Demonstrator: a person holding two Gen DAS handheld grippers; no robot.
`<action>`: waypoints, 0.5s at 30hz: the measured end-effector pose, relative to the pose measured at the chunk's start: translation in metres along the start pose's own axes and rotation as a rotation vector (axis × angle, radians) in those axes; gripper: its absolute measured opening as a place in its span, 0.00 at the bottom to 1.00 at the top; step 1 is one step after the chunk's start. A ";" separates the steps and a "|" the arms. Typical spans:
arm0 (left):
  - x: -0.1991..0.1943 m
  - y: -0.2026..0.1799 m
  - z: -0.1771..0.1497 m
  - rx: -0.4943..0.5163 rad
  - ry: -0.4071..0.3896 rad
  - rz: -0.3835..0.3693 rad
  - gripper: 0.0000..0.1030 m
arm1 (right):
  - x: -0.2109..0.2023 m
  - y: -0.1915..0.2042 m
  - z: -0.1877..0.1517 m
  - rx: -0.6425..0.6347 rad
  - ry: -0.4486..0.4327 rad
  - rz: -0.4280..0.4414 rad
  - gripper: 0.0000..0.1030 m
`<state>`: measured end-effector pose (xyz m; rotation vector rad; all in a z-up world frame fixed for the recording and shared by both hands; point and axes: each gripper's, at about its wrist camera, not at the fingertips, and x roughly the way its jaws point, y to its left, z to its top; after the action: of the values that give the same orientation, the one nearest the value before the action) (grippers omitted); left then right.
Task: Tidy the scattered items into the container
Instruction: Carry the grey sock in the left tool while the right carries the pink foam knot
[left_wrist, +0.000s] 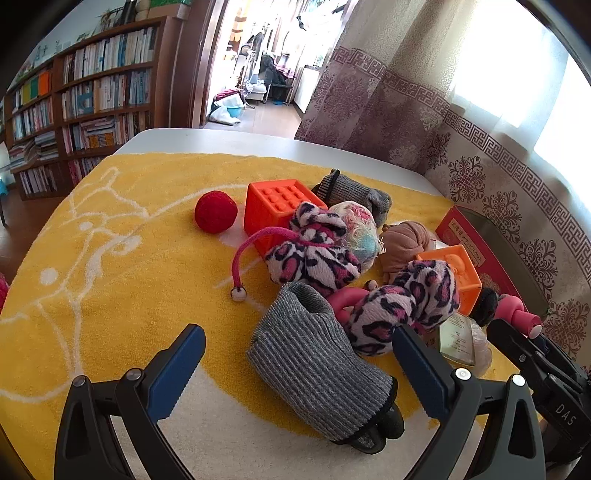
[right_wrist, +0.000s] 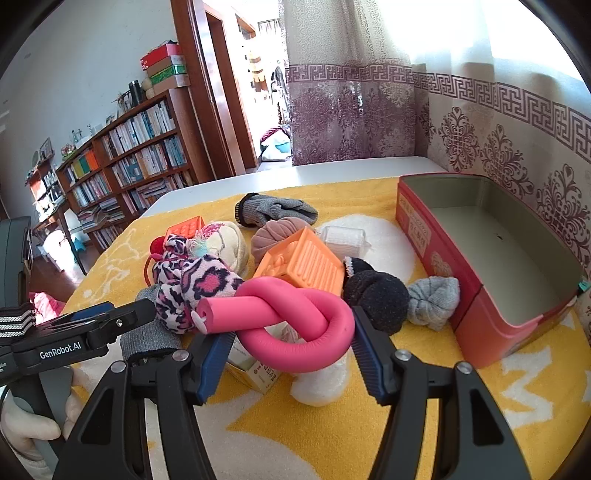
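The red rectangular tin box (right_wrist: 491, 269) sits open and bare inside at the curtain-side edge of the yellow-and-white towel (right_wrist: 369, 435), and serves here as the landmark.

The right gripper (right_wrist: 290, 354) has its 2 blue-padded jaws closed around the knotted pink foam tube (right_wrist: 295, 321), which sits between them just left of the box's near corner.

Touching the box's front wall lies a grey rolled sock (right_wrist: 434, 301), with a black fuzzy sock ball (right_wrist: 380, 295) beside it, further from the box. An orange ribbed plastic cube (right_wrist: 303, 262) stands behind these.

The left gripper (left_wrist: 299, 373) is released, jaws spread wide, with a grey ribbed knit sock (left_wrist: 314, 362) lying between them untouched, well to the left of the box. A red felt ball (left_wrist: 215, 211) lies farthest from the box.
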<state>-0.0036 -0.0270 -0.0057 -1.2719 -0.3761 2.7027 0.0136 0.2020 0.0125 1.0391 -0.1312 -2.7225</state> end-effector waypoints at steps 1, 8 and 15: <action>0.002 -0.001 -0.001 0.002 0.012 -0.006 0.99 | -0.002 -0.001 -0.001 0.006 0.000 0.000 0.64; 0.019 -0.002 -0.010 -0.004 0.084 -0.032 0.93 | -0.010 -0.007 -0.004 0.029 0.000 -0.002 0.64; 0.017 0.002 -0.011 -0.025 0.073 -0.088 0.68 | -0.015 -0.009 -0.007 0.037 -0.008 -0.014 0.64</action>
<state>-0.0056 -0.0230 -0.0257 -1.3238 -0.4471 2.5784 0.0273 0.2147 0.0153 1.0425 -0.1775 -2.7474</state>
